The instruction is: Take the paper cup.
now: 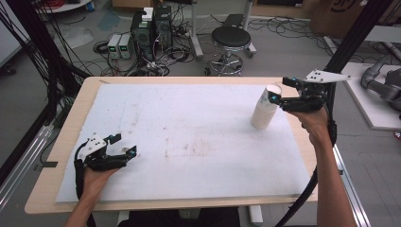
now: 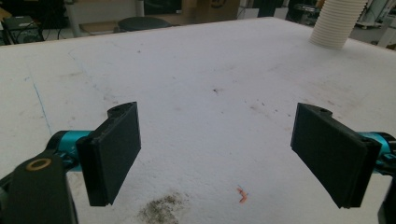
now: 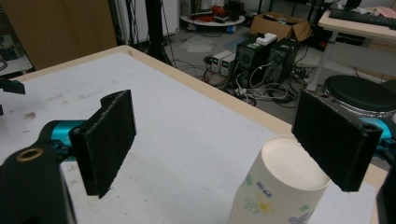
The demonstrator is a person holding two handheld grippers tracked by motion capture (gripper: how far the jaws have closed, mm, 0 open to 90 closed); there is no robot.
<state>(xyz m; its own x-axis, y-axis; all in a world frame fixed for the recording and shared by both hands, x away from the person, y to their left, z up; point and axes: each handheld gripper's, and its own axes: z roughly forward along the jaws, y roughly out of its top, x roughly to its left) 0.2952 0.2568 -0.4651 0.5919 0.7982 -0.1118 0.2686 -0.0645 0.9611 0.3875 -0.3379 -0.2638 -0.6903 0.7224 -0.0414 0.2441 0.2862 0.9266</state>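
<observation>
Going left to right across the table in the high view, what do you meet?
Left gripper, open over the white mat → stack of paper cups → right gripper, open beside the top of the stack.

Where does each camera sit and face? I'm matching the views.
High view: above the person's side, looking down on the table; both forearms and grippers show.
Left gripper view: rides the left gripper, facing across the table; open jaws.
Right gripper view: rides the right gripper, above the cup stack; open jaws.
All share the cup stack.
</observation>
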